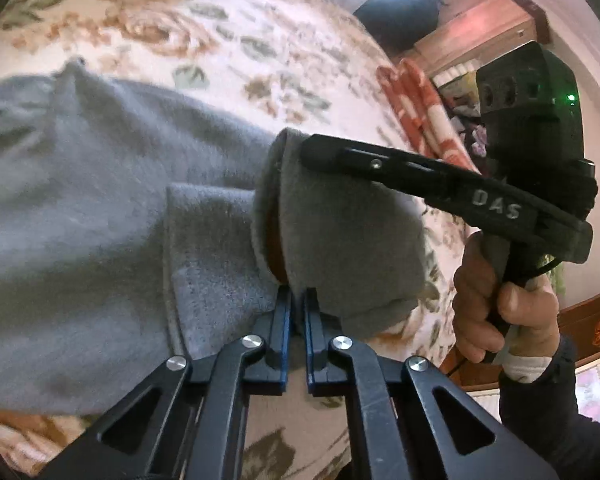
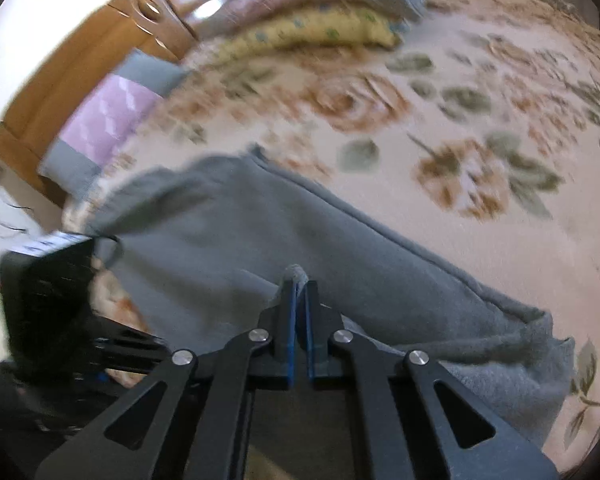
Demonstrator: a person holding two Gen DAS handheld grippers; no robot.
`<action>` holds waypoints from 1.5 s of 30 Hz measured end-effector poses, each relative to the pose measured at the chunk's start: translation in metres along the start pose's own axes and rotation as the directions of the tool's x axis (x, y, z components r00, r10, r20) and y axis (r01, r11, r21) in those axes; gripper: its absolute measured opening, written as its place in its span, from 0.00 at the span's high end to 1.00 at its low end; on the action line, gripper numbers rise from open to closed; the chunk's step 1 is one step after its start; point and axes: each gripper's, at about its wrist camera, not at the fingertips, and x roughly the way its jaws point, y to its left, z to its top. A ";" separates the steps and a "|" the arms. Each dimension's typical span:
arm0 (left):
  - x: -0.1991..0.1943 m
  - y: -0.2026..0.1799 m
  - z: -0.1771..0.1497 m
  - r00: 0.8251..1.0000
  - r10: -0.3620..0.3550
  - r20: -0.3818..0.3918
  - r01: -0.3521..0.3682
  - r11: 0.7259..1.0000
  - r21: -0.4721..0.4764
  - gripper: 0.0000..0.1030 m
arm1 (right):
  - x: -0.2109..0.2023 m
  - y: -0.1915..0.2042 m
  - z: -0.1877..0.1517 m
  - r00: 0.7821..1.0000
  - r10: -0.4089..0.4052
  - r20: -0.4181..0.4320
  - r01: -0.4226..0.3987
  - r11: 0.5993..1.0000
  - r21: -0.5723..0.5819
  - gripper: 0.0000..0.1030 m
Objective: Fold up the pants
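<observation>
Both grippers are clamped on the grey pants (image 1: 100,200) — we see cloth pinched between the blue pads in each wrist view, jaws closed down to a thin fold.

Left gripper (image 1: 298,304): its jaws hold an edge of the garment at what looks like the rolled waistband or a cuff; the bulk of the pants spreads ahead of the jaws and off to their left, draped over the floral bed (image 1: 260,40).

Right gripper (image 2: 298,284): a small tuft of fabric pokes up past the jaw tips. From here the pants run as one long band — the long axis goes from upper left of the jaws to lower right, seam edge on the far side, a bunched end low on the right.

In the left view the right gripper (image 1: 320,150) reaches in from the right, its tips on the same rolled edge, just beyond our left jaws. So both grips sit close together at one end; neither is clearly nearer the free length.

We judge the coming move carries this end along the long axis, over the flat part. The person's hand (image 1: 500,304) grips the right handle.
</observation>
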 end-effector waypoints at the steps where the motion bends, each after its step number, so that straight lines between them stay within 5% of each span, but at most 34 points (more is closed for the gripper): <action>1: -0.009 0.001 -0.002 1.000 -0.007 0.013 0.007 1.000 -0.007 0.97 | -0.004 0.008 0.003 1.000 0.021 0.009 -0.021 1.000 -0.012 0.96; 6: -0.032 0.018 -0.016 0.999 -0.006 0.038 0.007 0.999 -0.039 0.97 | 0.006 0.039 0.010 0.995 0.098 0.010 -0.098 0.994 -0.054 0.96; 13: -0.027 0.055 -0.034 0.999 0.038 -0.009 -0.039 0.993 -0.114 0.98 | 0.071 0.021 -0.004 0.995 -0.011 -0.096 0.009 1.000 -0.015 0.92; 18: -0.047 0.040 -0.031 1.000 0.023 0.018 -0.022 0.997 -0.070 0.98 | 0.043 0.008 -0.002 0.996 0.081 -0.026 -0.078 0.992 0.095 0.89; 25: -0.035 -0.004 -0.012 0.997 -0.065 0.029 0.065 0.998 0.007 0.98 | -0.028 -0.012 -0.009 0.984 0.091 0.154 -0.116 0.981 0.158 0.46; 31: 0.002 -0.002 -0.006 0.998 -0.049 -0.035 0.049 0.999 0.011 0.96 | -0.051 -0.036 -0.017 0.977 0.057 0.206 -0.102 0.971 0.215 0.52; 35: 0.019 0.031 -0.014 0.997 0.000 -0.076 -0.005 0.998 -0.061 0.96 | -0.042 -0.046 -0.034 0.986 0.039 0.162 -0.077 0.968 0.239 0.59; 38: 0.021 0.053 -0.020 0.995 -0.075 -0.065 0.065 0.988 -0.142 0.96 | -0.006 -0.060 -0.044 0.998 -0.028 0.056 0.011 0.958 0.287 0.60; 41: 0.019 0.055 -0.021 0.996 -0.075 -0.056 0.067 0.988 -0.142 0.96 | 0.027 -0.078 -0.041 0.993 -0.113 0.026 0.099 0.944 0.315 0.79; 45: 0.002 0.051 -0.021 0.999 -0.031 -0.026 0.028 0.994 -0.107 0.94 | 0.017 -0.078 -0.029 0.994 -0.081 0.069 0.051 0.932 0.359 0.77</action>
